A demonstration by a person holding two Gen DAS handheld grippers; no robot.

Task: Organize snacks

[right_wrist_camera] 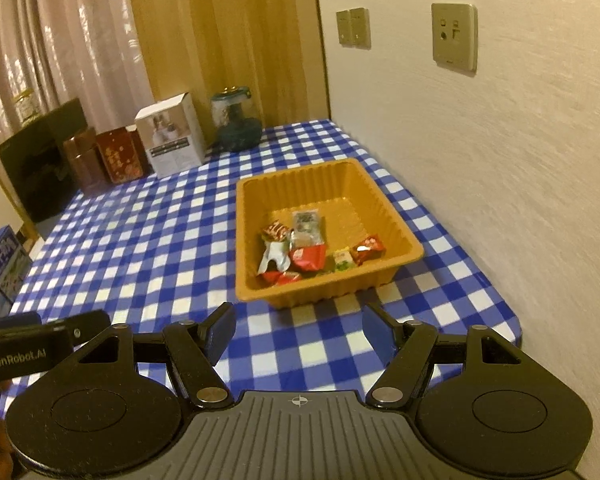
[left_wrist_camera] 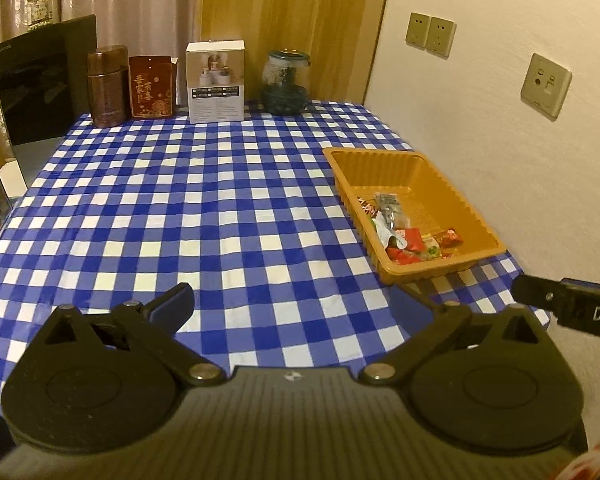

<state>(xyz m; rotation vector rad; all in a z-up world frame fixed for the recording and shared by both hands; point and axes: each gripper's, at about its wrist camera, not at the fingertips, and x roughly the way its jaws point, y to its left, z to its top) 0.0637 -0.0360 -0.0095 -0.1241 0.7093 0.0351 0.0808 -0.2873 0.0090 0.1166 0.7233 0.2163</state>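
An orange plastic tray (left_wrist_camera: 452, 176) (right_wrist_camera: 256, 240) sits on the blue checked tablecloth near the right wall. Several wrapped snacks (left_wrist_camera: 410, 240) (right_wrist_camera: 308, 250) lie in its near half. My left gripper (left_wrist_camera: 292, 304) is open and empty, above the cloth to the left of the tray's near corner. My right gripper (right_wrist_camera: 298, 330) is open and empty, just in front of the tray's near wall. Part of the right gripper's body (left_wrist_camera: 572, 310) shows in the left wrist view, and part of the left one (right_wrist_camera: 32, 344) in the right wrist view.
At the table's far edge stand a brown canister (left_wrist_camera: 106, 86), a red box (left_wrist_camera: 152, 88), a white box (left_wrist_camera: 216, 82) and a glass jar (left_wrist_camera: 286, 82). A dark panel (left_wrist_camera: 40, 80) stands at the back left. The wall with sockets (left_wrist_camera: 546, 84) runs along the right.
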